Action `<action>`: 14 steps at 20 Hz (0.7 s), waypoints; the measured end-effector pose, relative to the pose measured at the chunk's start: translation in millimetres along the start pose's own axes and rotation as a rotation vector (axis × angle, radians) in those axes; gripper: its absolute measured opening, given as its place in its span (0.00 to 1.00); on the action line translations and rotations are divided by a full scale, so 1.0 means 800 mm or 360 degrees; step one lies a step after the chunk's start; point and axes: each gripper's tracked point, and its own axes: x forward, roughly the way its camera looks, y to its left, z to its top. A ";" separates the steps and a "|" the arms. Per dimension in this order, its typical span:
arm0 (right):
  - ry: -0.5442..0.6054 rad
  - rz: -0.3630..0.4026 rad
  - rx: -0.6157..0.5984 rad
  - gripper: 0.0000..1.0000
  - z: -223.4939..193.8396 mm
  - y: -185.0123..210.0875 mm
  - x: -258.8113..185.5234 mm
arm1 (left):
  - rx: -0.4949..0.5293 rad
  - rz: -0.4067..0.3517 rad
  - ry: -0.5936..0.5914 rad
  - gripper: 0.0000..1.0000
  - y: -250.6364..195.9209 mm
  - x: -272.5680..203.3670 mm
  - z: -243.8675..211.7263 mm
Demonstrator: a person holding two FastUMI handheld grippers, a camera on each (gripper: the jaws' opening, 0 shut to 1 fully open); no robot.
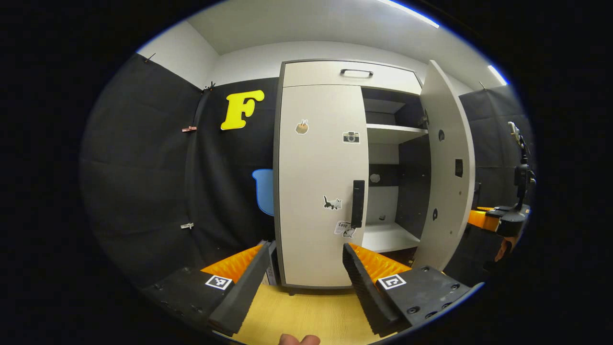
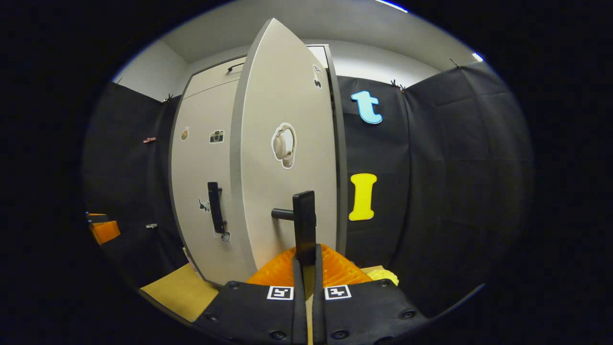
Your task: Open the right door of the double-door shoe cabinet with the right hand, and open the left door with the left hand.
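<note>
The beige shoe cabinet (image 1: 352,73) stands ahead. Its left door (image 1: 318,187) is closed, with a black vertical handle (image 1: 357,203) near its right edge. My left gripper (image 1: 304,261) is open, its fingers spread low in front of that door, short of the handle. The right door (image 1: 448,167) is swung well open, baring the shelves (image 1: 390,237). In the right gripper view, the right door (image 2: 282,158) fills the middle and my right gripper (image 2: 305,258) is shut on its black handle (image 2: 304,225). The left door's handle (image 2: 215,207) shows beyond.
Black cloth walls close in both sides. A wood-coloured floor (image 1: 306,316) lies under the cabinet. The right gripper and the hand holding it (image 1: 503,225) sit at the far right of the left gripper view. A fingertip (image 1: 299,339) shows at the bottom edge.
</note>
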 end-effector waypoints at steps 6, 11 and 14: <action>-0.0016 -0.0121 0.0027 0.05 0.001 -0.042 0.002 | 0.0008 -0.0040 0.0000 0.95 -0.018 0.006 0.000; 0.0006 -0.0009 0.0037 0.15 0.004 -0.041 0.000 | 0.0026 -0.0059 0.0010 0.95 -0.032 0.009 -0.001; -0.0047 0.0001 0.0028 0.16 0.014 -0.051 -0.004 | 0.0036 -0.0074 0.0010 0.95 -0.039 0.011 0.002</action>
